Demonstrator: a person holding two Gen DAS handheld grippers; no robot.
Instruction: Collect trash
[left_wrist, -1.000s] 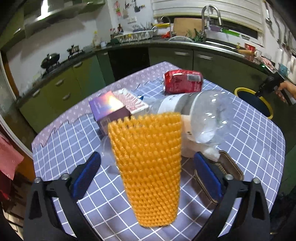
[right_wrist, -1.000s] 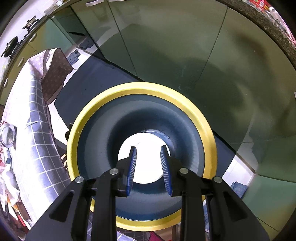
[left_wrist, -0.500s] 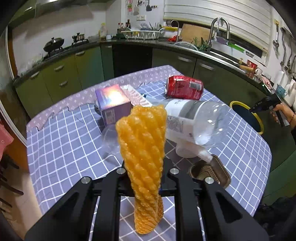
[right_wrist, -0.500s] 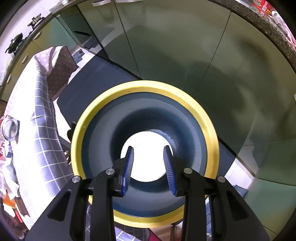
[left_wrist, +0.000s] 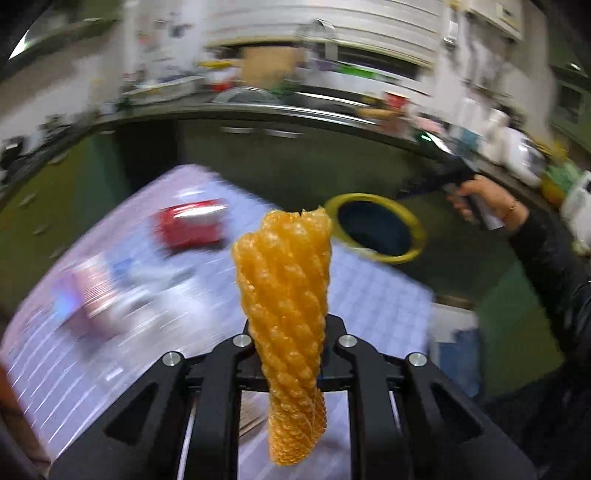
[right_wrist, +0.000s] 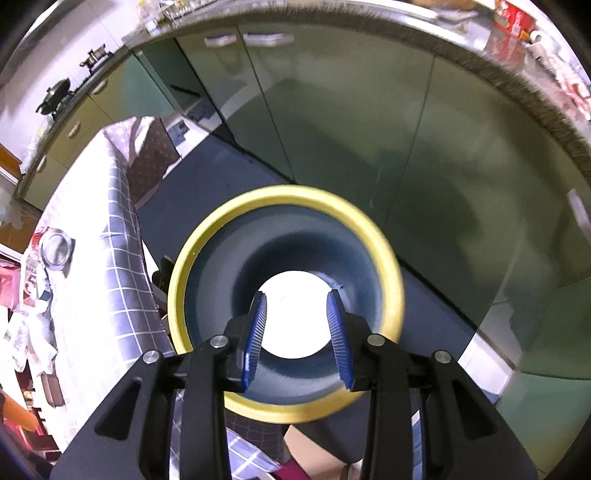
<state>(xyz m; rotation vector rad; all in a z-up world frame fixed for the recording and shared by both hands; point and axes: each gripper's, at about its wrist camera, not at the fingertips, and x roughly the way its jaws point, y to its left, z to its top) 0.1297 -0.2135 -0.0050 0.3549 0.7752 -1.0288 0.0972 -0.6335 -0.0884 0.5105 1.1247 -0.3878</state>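
Fingers on my left gripper (left_wrist: 291, 363) clamped on the orange foam net (left_wrist: 286, 291), squashed narrow. Right gripper (right_wrist: 297, 338) jaws apart, nothing between, above yellow-rimmed bin (right_wrist: 207, 243).

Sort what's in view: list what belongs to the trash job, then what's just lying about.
Job:
- orange foam net, clamped in left gripper
- bin, yellow rim
- right gripper, open over the bin, empty
- red can on the table, likely trash

Lying about:
- checked tablecloth
- green cabinets
- stove pots
- counter clutter, too blurred to name
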